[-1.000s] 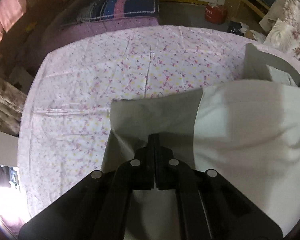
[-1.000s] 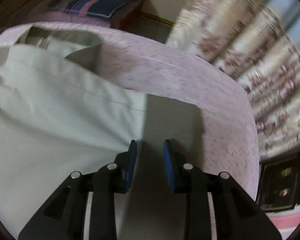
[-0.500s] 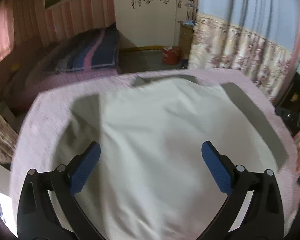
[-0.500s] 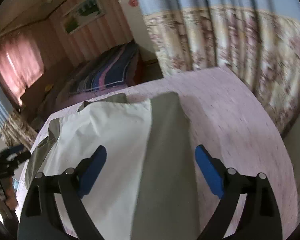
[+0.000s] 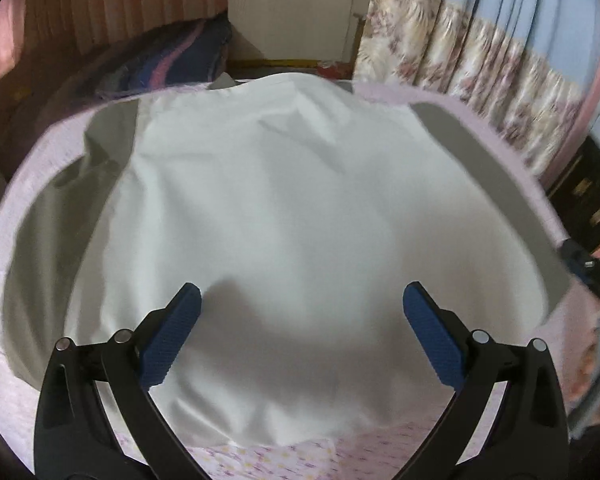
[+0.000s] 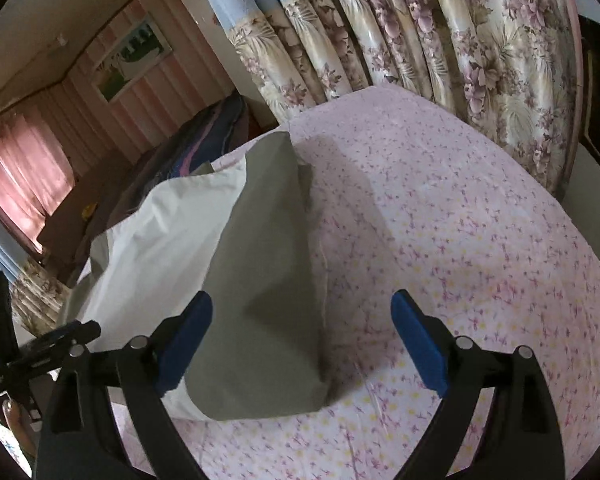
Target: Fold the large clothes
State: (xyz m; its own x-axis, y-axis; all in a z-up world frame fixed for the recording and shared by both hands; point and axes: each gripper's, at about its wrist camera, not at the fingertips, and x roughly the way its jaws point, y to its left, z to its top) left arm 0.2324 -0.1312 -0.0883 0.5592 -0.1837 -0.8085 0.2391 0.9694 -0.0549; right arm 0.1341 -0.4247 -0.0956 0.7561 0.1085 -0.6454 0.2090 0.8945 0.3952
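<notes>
- Left wrist view: the left gripper (image 5: 302,312) was spread wide, its blue pads (image 5: 169,338) well apart and gripping nothing.
- The pale garment (image 5: 300,208) lay spread on the bed sheet (image 5: 283,458), a pink floral print, directly ahead of and beneath the left gripper's fingers; its near hem sat just in front of the pads.
- Darker grey-green panels of the garment showed along both side edges, folded inward over the lighter middle part.
- The garment's far edge reached close to the far edge of the bed, with a few creases near the top centre.
- Part of the other tool (image 5: 588,268) showed at the right edge of this view, blurred.
- Right wrist view: the right gripper (image 6: 302,334) was likewise fully spread, blue pads (image 6: 420,344) apart, with nothing pinched.
- In this view the garment (image 6: 171,248) lay ahead and to the left of the fingers; the grey-green folded panel (image 6: 267,292) ran between the two pads, nearer the left one, and its near corner rested on the sheet (image 6: 460,220).
- The right pad stood over bare sheet, apart from the cloth.
- Whether either tool touched the fabric could not be told.
- Floral curtains (image 6: 440,40) hung beyond the bed on the right; a striped blanket (image 5: 171,60) lay on furniture behind it.
</notes>
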